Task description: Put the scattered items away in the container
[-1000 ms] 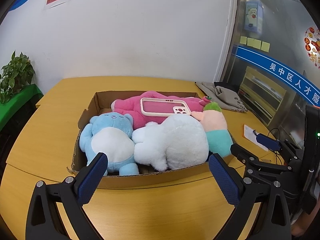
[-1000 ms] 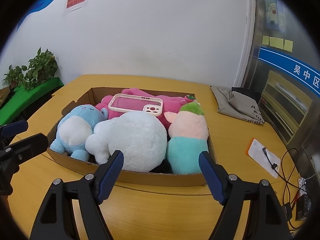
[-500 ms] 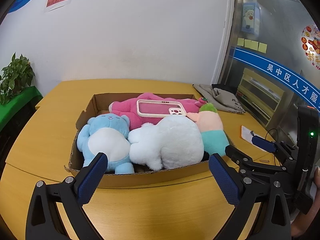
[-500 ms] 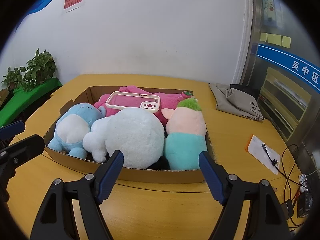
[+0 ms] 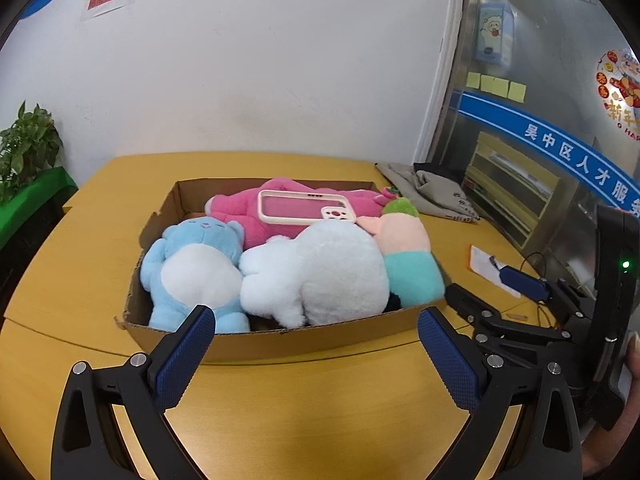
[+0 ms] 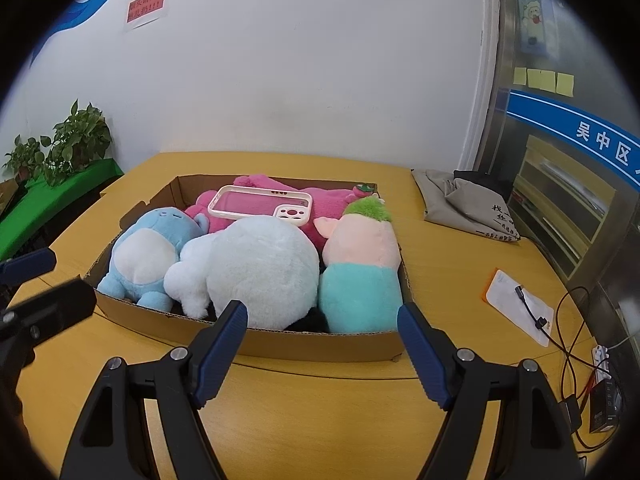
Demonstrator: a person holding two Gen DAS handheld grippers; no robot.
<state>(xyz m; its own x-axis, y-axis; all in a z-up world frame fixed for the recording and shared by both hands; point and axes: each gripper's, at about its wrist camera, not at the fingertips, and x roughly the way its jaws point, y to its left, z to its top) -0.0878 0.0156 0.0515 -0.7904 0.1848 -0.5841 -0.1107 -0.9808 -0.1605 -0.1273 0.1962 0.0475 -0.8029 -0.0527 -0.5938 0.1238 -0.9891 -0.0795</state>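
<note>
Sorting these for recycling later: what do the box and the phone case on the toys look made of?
Box: brown corrugated cardboard, matte, judging by its raw, ragged cut edges. Phone case: cream rim that looks like smooth plastic or silicone, with a seemingly clear back that lets the pink plush show through.

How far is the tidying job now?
Nearly done: four plush toys and the phone case already lie in the cardboard box. In hand: nothing; left gripper and right gripper are open. Left: perhaps the grey cloth beside the box.
</note>
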